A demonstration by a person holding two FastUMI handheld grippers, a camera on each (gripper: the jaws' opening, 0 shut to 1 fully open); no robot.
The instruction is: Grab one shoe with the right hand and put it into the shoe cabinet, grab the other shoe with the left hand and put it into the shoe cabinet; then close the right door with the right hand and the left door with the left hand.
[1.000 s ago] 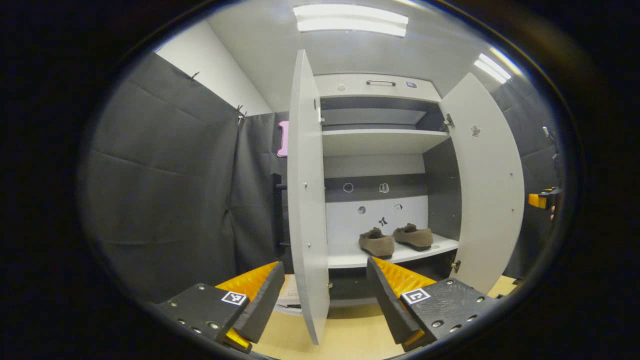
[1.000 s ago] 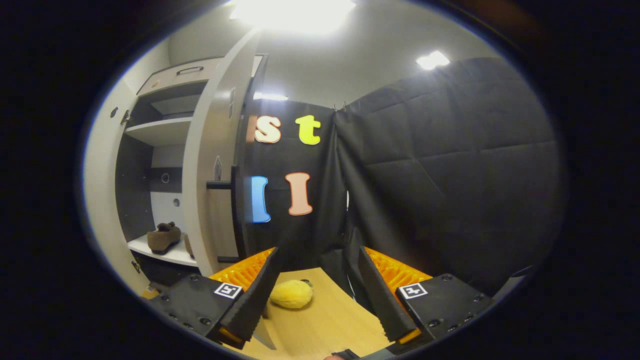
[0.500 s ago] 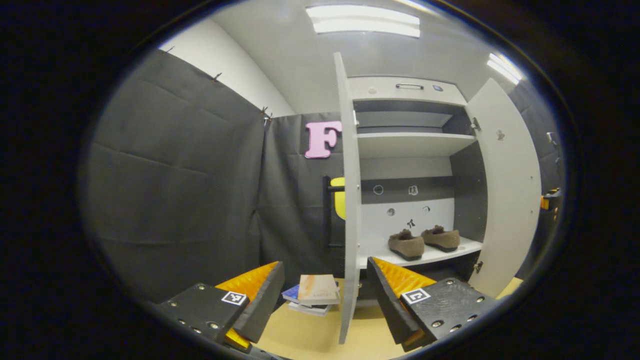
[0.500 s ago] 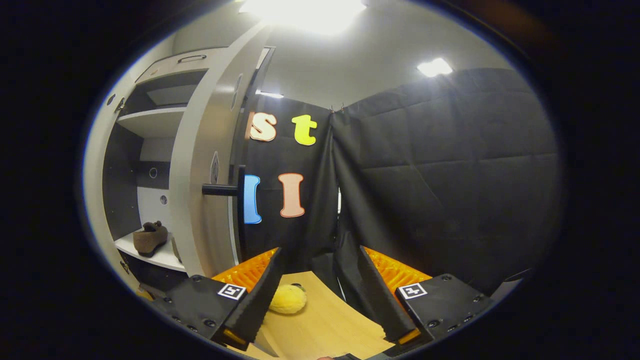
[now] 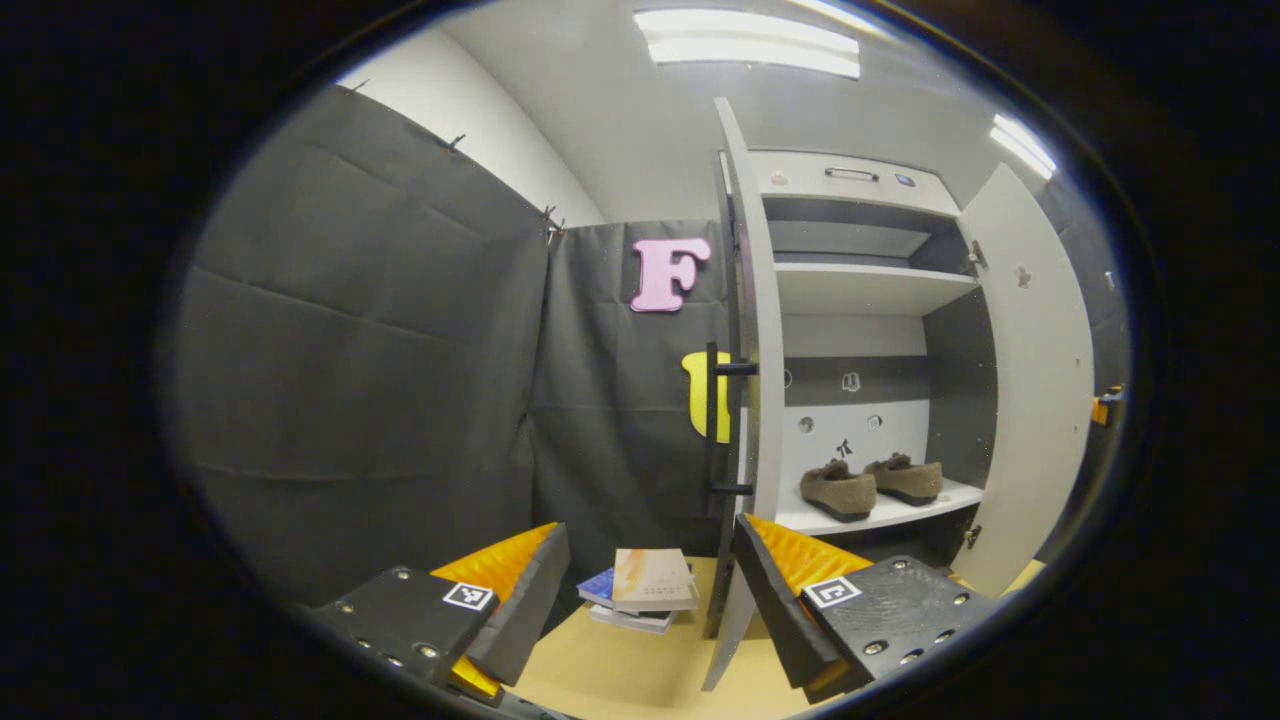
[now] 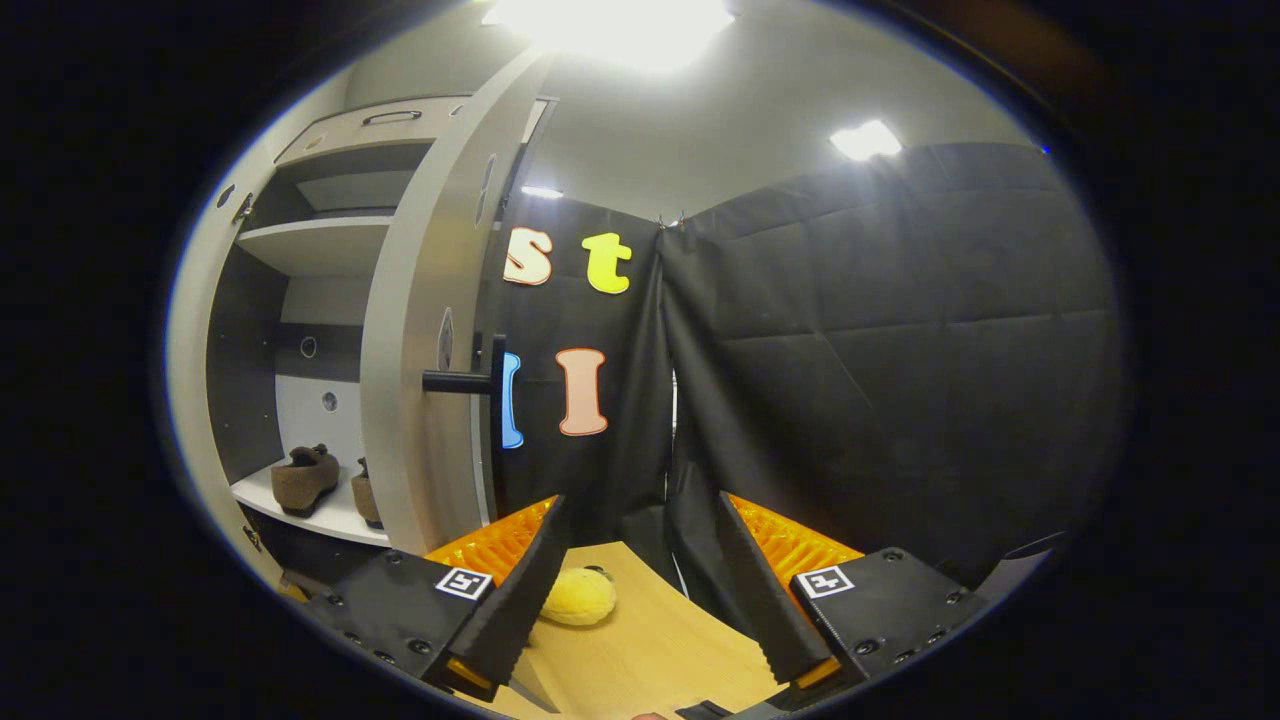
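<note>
Two shoes sit side by side on the lower shelf inside the shoe cabinet (image 5: 850, 290): near shoe (image 5: 838, 490) and far shoe (image 5: 905, 478) in the left gripper view, both upright, toes toward the front edge, close together.

Both cabinet doors stand open. Left door (image 5: 755, 330) is seen almost edge-on, its black bar handle (image 5: 712, 420) on the outer face. Right door (image 6: 425, 330) likewise swung out, handle (image 6: 495, 385) sticking off its outer face.

Left gripper (image 5: 645, 590): jaws spread, nothing between them, held in front of the cabinet just outside the left door's edge. Stack of books (image 5: 645, 590) lies on the wooden floor beside that door's foot.

Right gripper (image 6: 635, 590): jaws spread, empty, to the outside of the right door. Yellow plush toy (image 6: 578, 597) on the floor near that door's base, apart from the fingers.
</note>
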